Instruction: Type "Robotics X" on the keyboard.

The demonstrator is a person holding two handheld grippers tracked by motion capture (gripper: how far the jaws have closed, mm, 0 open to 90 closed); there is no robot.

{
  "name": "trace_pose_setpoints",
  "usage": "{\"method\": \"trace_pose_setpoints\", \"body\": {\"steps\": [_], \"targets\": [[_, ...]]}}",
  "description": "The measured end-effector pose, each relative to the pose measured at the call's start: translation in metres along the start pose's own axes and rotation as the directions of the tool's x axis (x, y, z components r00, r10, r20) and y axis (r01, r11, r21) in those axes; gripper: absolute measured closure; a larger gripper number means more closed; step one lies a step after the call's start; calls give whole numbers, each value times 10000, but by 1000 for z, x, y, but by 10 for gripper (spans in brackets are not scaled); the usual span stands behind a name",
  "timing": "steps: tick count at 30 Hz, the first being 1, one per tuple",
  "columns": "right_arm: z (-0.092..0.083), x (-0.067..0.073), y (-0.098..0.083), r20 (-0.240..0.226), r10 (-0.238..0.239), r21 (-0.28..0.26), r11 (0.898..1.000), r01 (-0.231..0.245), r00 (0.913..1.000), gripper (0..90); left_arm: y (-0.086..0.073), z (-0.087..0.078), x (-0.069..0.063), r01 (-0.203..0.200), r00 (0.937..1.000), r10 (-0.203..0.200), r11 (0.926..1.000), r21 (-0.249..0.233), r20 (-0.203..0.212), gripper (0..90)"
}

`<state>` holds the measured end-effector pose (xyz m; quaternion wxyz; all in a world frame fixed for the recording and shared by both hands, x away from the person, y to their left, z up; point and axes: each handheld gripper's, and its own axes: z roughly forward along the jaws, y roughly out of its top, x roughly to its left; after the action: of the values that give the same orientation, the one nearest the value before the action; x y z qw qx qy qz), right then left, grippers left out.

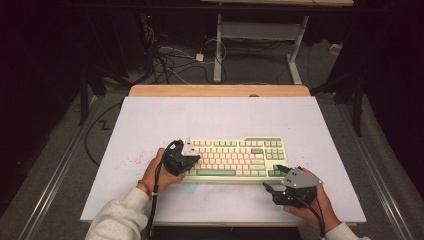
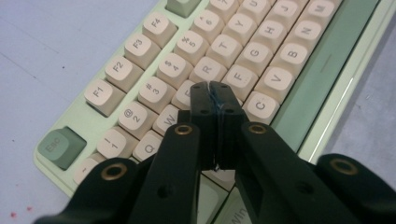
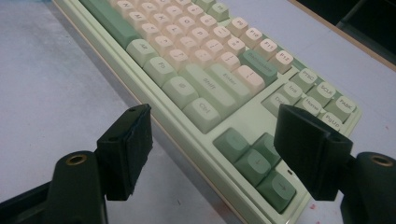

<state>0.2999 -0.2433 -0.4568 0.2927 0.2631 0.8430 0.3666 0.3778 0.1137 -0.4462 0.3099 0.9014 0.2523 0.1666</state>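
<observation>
The left gripper is held closed, empty, over the keyboard; the right gripper is held wide open near its arrow keys.

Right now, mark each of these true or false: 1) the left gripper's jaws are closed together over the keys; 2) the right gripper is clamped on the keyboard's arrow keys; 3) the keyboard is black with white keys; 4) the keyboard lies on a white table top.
1) True: the left gripper has its jaws shut together, tips over the letter keys of the pale green and cream keyboard.
2) False: the right gripper stands open with nothing between its jaws, at the keyboard's arrow-key corner.
3) False: its case is pale green, with cream and green keys.
4) True: it lies on the white table top.
</observation>
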Motion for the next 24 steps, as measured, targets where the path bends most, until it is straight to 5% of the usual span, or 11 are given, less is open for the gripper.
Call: {"method": "trace_pose_setpoints", "body": {"steps": [24], "targets": [[-1,-1,1,122,1,-11,10000,-1,9999,286,9,-13,-14,-474,9987,483,9969,-624,132,870]]}}
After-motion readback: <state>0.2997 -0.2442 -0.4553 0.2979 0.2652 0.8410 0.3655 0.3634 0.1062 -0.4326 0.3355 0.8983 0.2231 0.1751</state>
